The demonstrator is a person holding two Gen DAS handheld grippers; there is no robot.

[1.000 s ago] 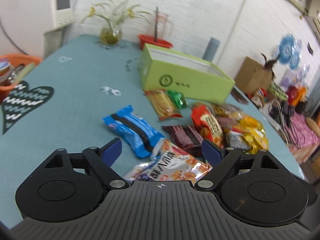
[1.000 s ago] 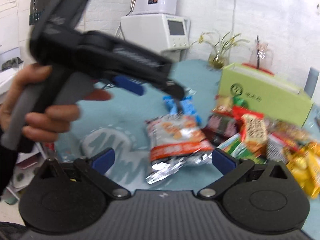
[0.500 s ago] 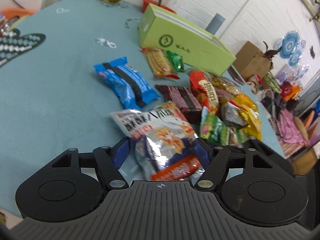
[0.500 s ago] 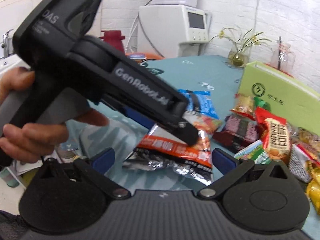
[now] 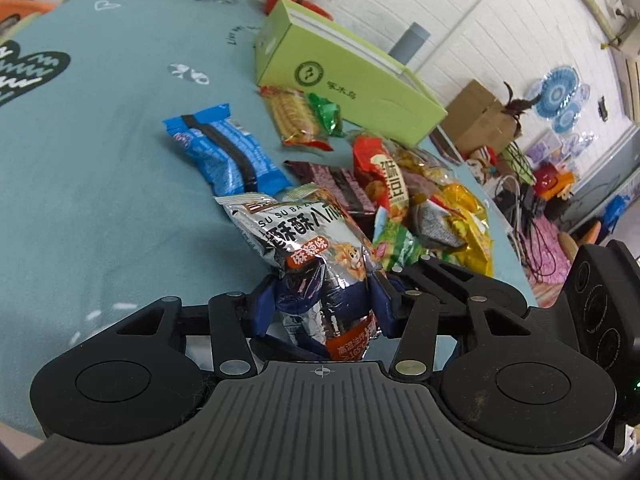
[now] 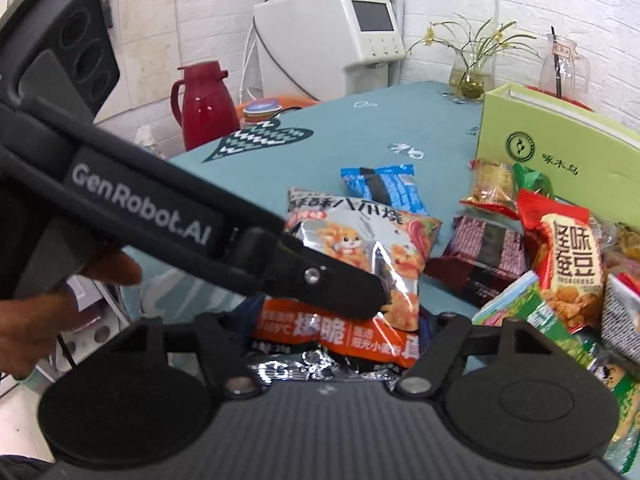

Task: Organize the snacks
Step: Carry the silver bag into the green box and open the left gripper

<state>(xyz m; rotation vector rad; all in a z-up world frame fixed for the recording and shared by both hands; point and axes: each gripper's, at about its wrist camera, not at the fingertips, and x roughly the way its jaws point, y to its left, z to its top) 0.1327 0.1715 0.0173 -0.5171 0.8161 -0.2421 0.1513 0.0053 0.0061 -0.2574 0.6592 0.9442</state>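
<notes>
Silver foil crumples where the left gripper (image 5: 324, 308) pinches the snack bag (image 5: 316, 248) low over the teal surface (image 5: 100, 168), just beside the snack pile (image 5: 420, 196). The right gripper (image 6: 336, 332) also looks closed on the bag's near end. Pulled two ways, the slick foil could tear or slip before reaching the green box (image 5: 352, 76).

A crinkled, glossy foil snack bag (image 5: 316, 248) lies over matt teal cloth (image 5: 100, 168), near a smooth cardboard box (image 5: 352, 80).
</notes>
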